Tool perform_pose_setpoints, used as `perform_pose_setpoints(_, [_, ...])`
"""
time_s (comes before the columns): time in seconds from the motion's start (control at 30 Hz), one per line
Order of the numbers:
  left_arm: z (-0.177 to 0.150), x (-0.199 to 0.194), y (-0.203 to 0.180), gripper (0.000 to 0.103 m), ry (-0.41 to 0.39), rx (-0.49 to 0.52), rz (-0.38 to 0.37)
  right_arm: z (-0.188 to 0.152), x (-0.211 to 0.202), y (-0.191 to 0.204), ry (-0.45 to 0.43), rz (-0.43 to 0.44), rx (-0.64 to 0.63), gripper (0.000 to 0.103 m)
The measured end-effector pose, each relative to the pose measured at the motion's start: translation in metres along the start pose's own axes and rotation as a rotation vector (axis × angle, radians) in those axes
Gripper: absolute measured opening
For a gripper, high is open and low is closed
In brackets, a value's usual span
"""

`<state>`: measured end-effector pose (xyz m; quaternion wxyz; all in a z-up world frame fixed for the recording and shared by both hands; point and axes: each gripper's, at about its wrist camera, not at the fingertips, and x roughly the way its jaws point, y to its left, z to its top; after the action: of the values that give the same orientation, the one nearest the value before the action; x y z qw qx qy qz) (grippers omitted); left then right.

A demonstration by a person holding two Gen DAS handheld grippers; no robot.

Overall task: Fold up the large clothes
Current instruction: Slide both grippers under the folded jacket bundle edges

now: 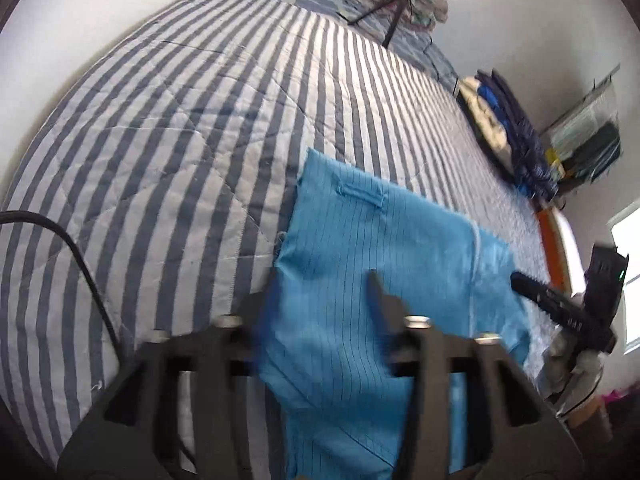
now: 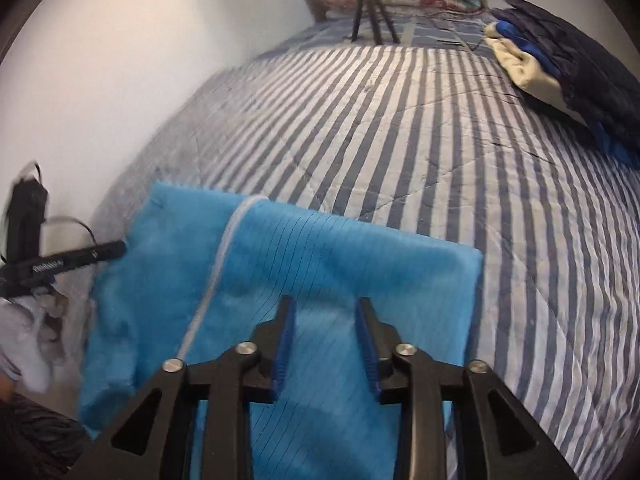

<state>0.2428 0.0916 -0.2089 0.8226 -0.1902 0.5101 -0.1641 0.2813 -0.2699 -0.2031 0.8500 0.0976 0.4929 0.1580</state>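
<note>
While the striped quilt (image 2: 420, 128) carries it at the near edge, the blue garment (image 2: 304, 264) lies crosswise under both grippers. Left gripper (image 1: 320, 300) and right gripper (image 2: 326, 320) hover over it, jaws parted, gripping nothing; right looks better centred.

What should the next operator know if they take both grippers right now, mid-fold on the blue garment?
Left gripper: open, jaws apart over the blue garment, not pinching it.
Right gripper: open, hovering over the same cloth, nothing held.
The garment lies on the striped quilt, folded over on itself with one straight edge. A pile of other clothes sits further up the bed.
Left: probably one more fold, then set it aside; how far the garment hangs toward you is not visible.
</note>
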Motion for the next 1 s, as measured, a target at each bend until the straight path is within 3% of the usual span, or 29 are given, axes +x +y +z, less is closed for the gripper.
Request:
perform_pose_setpoints(0.03, [0.001, -0.007, 0.009, 0.066, -0.016, -0.038, -0.031, -0.005, -0.008, -0.005, -0.019, 0.011, 0.017, 0.063])
perform_pose_setpoints(0.1, [0.001, -0.014, 0.027, 0.066, -0.014, -0.124, -0.123, -0.02, -0.023, -0.022, -0.046, 0.037, 0.061, 0.072])
perform_pose_setpoints(0.2, [-0.006, -0.008, 0.05, 0.066, 0.037, -0.228, -0.222, -0.044, -0.03, -0.053, -0.027, 0.138, 0.169, 0.076])
perform_pose_setpoints(0.3, [-0.014, 0.002, 0.059, 0.066, 0.097, -0.275, -0.268, -0.065, -0.027, -0.084, -0.003, 0.226, 0.313, 0.078])
perform_pose_setpoints(0.4, [-0.021, 0.007, 0.063, 0.066, 0.134, -0.281, -0.284, -0.078, -0.019, -0.101, 0.029, 0.308, 0.41, 0.076])
perform_pose_setpoints(0.7, [-0.023, 0.018, 0.059, 0.066, 0.168, -0.291, -0.327, -0.079, -0.001, -0.092, 0.062, 0.446, 0.411, 0.07])
perform_pose_setpoints(0.83, [-0.019, 0.03, 0.046, 0.058, 0.186, -0.279, -0.318, -0.075, 0.012, -0.085, 0.076, 0.501, 0.427, 0.062])
perform_pose_setpoints(0.93, [-0.015, 0.036, 0.036, 0.057, 0.193, -0.263, -0.312, -0.069, 0.016, -0.077, 0.081, 0.522, 0.42, 0.062])
perform_pose_setpoints(1.0, [-0.015, 0.04, 0.027, 0.048, 0.204, -0.245, -0.289, -0.066, 0.024, -0.069, 0.091, 0.541, 0.424, 0.059])
